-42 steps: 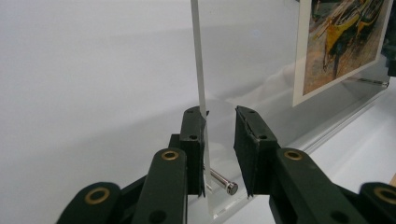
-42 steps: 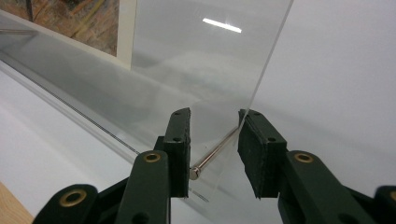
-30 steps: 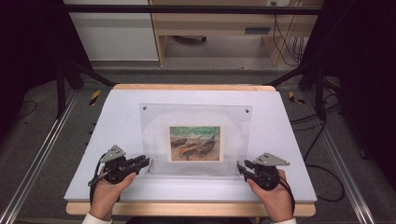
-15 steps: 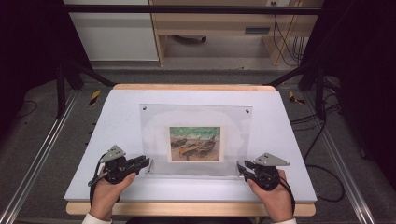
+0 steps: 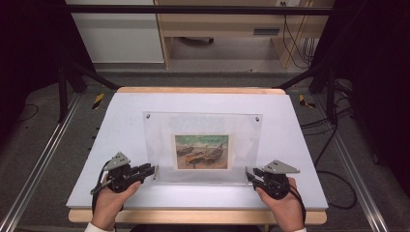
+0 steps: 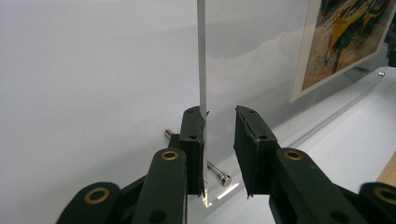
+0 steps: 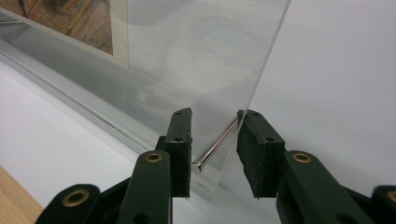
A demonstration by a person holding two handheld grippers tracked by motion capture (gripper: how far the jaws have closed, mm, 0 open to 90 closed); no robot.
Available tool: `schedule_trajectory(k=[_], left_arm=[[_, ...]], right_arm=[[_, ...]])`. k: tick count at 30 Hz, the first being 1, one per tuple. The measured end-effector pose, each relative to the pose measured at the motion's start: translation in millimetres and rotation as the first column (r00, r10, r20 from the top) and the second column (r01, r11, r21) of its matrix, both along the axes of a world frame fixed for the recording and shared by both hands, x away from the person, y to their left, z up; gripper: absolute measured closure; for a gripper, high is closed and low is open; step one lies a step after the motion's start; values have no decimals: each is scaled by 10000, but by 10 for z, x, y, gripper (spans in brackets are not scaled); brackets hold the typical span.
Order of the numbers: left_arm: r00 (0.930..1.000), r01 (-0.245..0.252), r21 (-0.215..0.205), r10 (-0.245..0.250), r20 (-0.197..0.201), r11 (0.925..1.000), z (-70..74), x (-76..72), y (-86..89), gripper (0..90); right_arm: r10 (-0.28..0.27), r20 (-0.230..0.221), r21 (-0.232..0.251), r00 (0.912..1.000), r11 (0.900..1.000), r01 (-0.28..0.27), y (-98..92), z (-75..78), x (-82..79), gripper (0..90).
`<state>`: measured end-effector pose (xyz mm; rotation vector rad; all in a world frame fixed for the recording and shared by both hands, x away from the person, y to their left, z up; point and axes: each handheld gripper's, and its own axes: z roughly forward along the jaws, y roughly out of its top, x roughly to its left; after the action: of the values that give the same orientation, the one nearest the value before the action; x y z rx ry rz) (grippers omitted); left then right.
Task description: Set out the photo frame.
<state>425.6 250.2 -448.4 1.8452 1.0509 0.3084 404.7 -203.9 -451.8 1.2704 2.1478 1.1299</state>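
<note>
A clear acrylic picture frame (image 5: 203, 124) stands upright on the white mat (image 5: 121, 130), with a boat picture (image 5: 201, 152) in its middle. My left gripper (image 5: 151, 170) straddles the frame's lower left corner. In the left gripper view the gripper (image 6: 219, 112) has its left pad against the panel edge (image 6: 201, 56), its right pad stands off with a gap, and a metal pin (image 6: 217, 171) lies between the jaws. My right gripper (image 5: 250, 173) straddles the lower right corner. There the gripper (image 7: 215, 115) has the panel (image 7: 196, 60) and its pin (image 7: 215, 145) between parted pads.
The mat lies on a wooden table whose edge (image 5: 193, 216) runs along the front. Metal rails (image 5: 43, 159) flank the table on both sides. Cables (image 5: 333, 140) trail on the floor at the right. A cabinet (image 5: 116, 34) and a wooden shelf stand behind.
</note>
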Motion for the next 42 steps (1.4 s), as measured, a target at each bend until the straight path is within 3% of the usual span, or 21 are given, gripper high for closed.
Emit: schedule_trajectory(k=[28, 42], left_arm=[[9997, 234, 690, -232, -45, 9973, -8, -81, -41, 699], [9996, 293, 825, -291, -42, 9962, -9, -89, -53, 690]], right_arm=[[50, -110, -273, 9999, 9996, -53, 19, -32, -64, 662], [71, -127, -349, 9999, 9994, -75, 21, -42, -78, 662]])
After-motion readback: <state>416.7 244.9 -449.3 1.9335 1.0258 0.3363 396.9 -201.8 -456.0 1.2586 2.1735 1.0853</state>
